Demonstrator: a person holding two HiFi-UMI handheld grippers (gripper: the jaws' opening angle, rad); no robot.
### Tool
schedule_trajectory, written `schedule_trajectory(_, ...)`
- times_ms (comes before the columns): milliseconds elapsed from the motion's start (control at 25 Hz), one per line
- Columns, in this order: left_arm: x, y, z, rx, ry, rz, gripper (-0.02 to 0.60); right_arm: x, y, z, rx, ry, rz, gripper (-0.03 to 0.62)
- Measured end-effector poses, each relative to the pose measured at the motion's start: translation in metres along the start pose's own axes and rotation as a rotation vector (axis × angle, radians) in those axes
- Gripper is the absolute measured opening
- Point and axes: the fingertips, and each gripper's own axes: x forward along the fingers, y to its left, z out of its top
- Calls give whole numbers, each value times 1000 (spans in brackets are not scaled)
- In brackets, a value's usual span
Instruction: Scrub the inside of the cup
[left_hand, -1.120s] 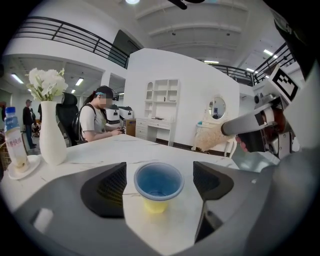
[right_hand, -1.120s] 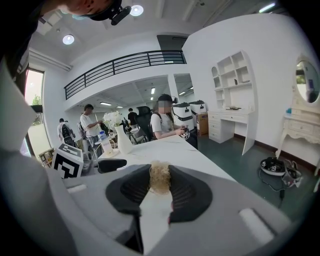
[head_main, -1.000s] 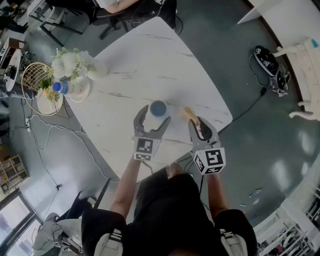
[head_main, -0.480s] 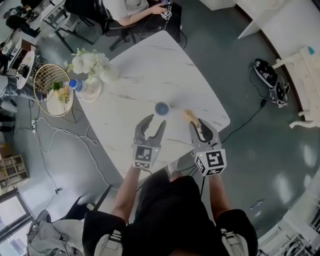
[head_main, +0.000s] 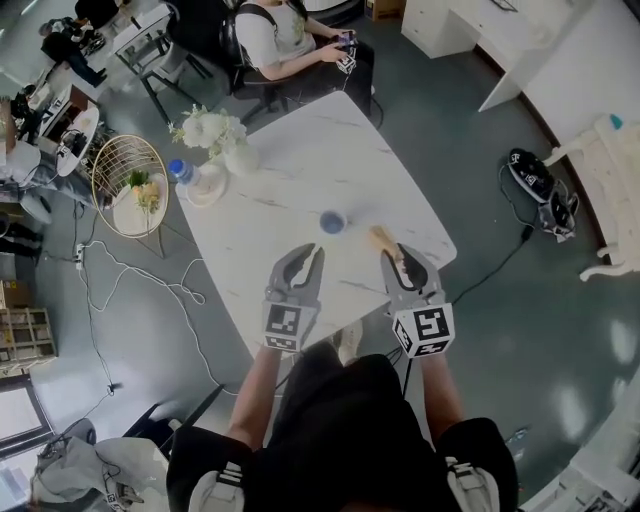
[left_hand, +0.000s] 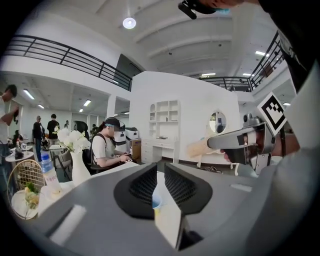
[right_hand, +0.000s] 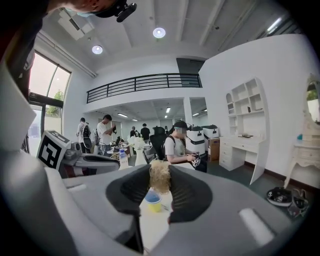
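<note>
At the far-left corner of the table (head_main: 300, 160), a clear plastic bottle (head_main: 181, 171) with a blue cap stands beside a white vase (head_main: 240, 158) of pale flowers. The tabletop is white marble with grey veins and rounded corners.

Nearer the person, the left gripper (head_main: 314, 250) hovers over the tabletop. Its ribbed black pads are closing, with only a narrow slit left and nothing between them.

The cup (head_main: 332, 221) stands upright on the table just ahead of the two grippers, apart from both. It is small and round. The head view shows only its blue inside. The right gripper view also shows a yellow wall under the blue rim, and the left gripper view catches just a sliver of it through the slit.

The right gripper (head_main: 397, 255) is clamped on a scrubber (head_main: 381, 238), a coarse, tan, fibrous tuft. It sticks out past the jaw tips to the right of the cup, not touching it.

Only the head view shows the dark shoes (head_main: 540, 180) on the glossy floor at the far right.
</note>
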Motion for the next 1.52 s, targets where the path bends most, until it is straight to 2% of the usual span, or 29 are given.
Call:
schedule_trajectory(240,-36,-4,28,40,-47,61,29,-24,12,19,-6,-45,23,107)
schedule_trajectory(400,-50,-7,35,45,-63,86,17,-35,17,25,-24,-70,28,107)
schedule_trajectory(960,-67,-29,42,40,-92,92,8,-68,25,24,-60,-99,40,107)
schedule_trajectory(1520,-70,-32,40,62,-85,91,8,-68,28,21,-49,-103,52,107)
